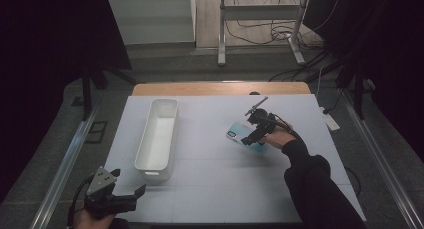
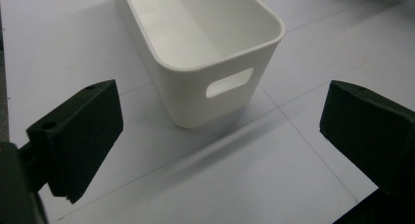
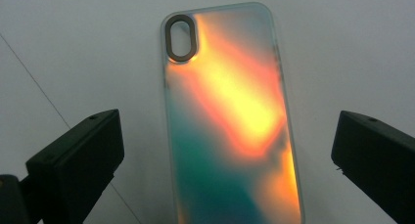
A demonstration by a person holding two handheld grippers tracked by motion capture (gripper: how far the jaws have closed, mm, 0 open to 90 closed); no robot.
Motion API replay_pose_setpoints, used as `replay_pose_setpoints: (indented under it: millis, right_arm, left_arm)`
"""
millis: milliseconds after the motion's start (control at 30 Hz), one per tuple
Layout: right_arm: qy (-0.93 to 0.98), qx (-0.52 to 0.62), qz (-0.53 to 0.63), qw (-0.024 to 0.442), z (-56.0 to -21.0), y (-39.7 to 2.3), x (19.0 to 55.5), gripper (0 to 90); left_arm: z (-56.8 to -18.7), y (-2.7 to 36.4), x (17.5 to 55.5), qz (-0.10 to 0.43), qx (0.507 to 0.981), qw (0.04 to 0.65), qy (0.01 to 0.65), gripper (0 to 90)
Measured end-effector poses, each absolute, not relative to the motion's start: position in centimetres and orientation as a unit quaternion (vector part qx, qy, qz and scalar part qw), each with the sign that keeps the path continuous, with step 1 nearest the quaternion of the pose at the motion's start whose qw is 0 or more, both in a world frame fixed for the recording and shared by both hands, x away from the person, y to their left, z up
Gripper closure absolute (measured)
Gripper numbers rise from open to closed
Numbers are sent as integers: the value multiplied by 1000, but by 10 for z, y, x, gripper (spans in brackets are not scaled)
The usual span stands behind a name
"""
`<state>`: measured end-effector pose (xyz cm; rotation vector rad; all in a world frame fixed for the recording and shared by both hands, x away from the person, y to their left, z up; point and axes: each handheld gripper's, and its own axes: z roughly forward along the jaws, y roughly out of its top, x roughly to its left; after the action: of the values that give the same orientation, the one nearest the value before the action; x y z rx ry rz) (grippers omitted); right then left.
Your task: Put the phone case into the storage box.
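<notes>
Right gripper view — phone case [image 3: 230, 121] lies flat between open claw [image 3: 227, 155] jaws.

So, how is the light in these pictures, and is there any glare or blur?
High view: dark surroundings, the table evenly lit. Right gripper view: the phone case shows a strong orange and teal sheen and looks slightly soft. Left gripper view: the white bin is bright, with a soft shadow in front.

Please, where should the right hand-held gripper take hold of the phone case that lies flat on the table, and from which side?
Probably across the two long edges of the phone case, near its middle, coming from above. It lies flat, so only its narrow width fits between the jaws. The right hand-held gripper is open, with a jaw on each side of the case and clear of it.
</notes>
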<state>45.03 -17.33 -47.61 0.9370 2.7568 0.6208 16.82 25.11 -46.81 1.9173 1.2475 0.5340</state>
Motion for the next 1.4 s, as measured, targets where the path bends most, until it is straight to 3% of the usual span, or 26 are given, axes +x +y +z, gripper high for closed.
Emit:
replay_pose_setpoints:
  millis: [500,1100,1400]
  right_arm:
    - [927,317,190,66,-479,-179,460,0]
    - [935,307,167,59,-506,-180,462,0]
    - [942,294,148,71,-512,-179,460,0]
  left_arm:
    - [-468,251,168,209,752,387,490,31]
    - [-468,251,168,209,752,387,491,31]
    - [-468,251,168,209,753,386,490,31]
